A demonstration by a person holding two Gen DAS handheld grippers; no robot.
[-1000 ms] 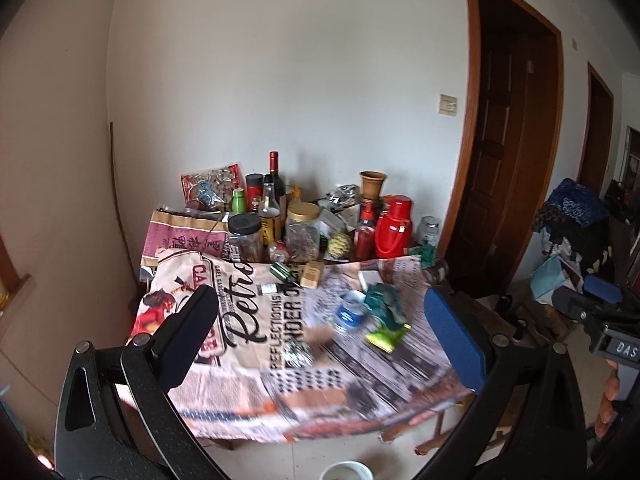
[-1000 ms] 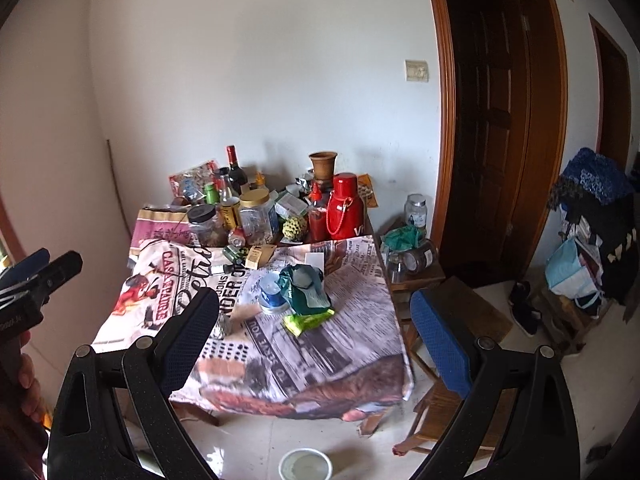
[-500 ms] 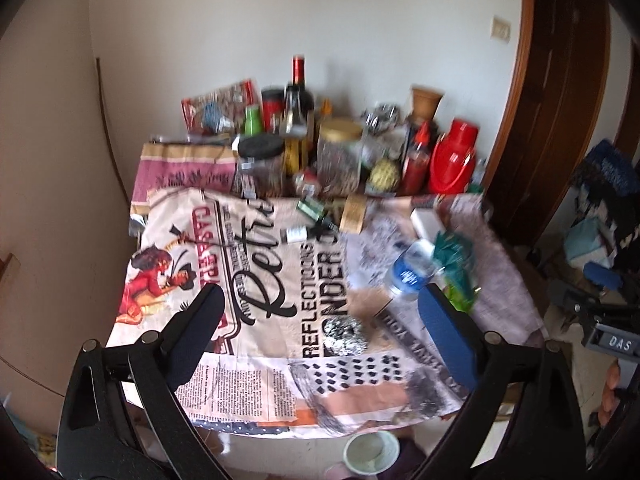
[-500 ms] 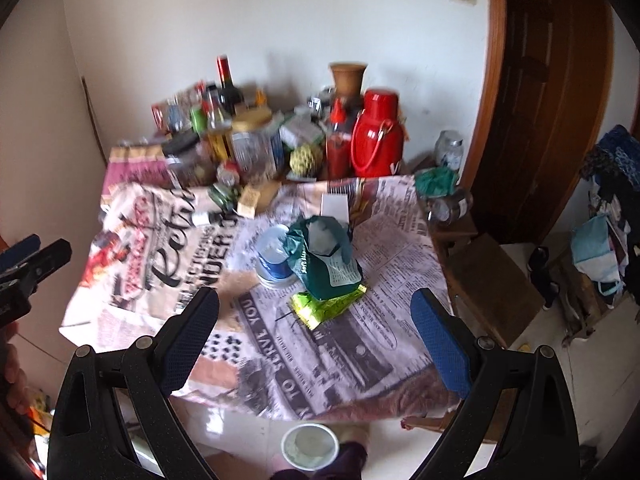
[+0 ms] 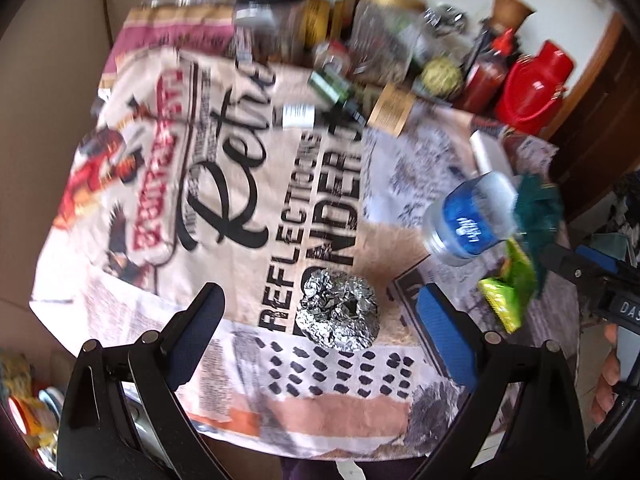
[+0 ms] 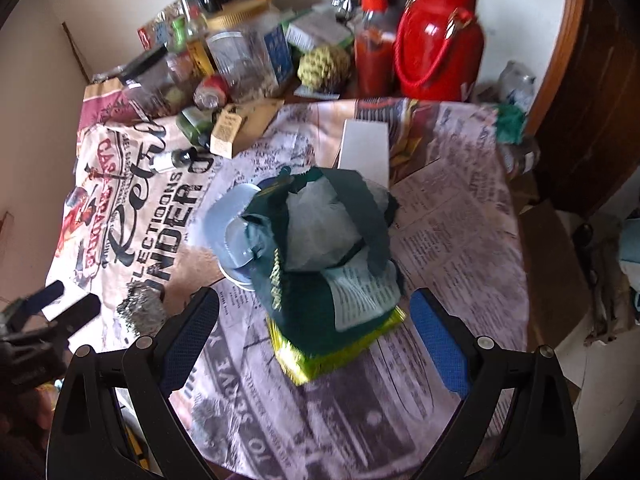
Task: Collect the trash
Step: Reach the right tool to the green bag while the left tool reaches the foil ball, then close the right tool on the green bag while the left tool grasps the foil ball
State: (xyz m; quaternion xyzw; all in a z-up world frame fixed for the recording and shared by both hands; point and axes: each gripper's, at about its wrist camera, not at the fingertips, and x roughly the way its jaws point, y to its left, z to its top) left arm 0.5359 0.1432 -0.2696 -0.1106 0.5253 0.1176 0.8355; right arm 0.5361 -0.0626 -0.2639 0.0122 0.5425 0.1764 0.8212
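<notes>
We have come down close to the table (image 5: 120,272). A moment ago we were far back and could see the whole room; now the printed cloth fills both views. So the looking part is over and the picking part is about to start.

Our landmark is the shiny foil ball (image 5: 338,312). Our left gripper (image 5: 320,320) hangs right over the foil ball, with one finger on each side of it. Its jaws are wide apart and not touching the ball, and the gap has shrunk only a tiny bit in the last moment.

To the right of the foil ball lies the blue bottle (image 5: 470,216). Past that, further right from the ball, sits the green wrapper pile (image 6: 324,264) with a yellow-green packet (image 6: 340,348) under it. Our right gripper (image 6: 316,332) is over that pile, jaws wide and empty.

We think both hands are lined up for a first grab of trash. Nothing is picked up yet.
</notes>
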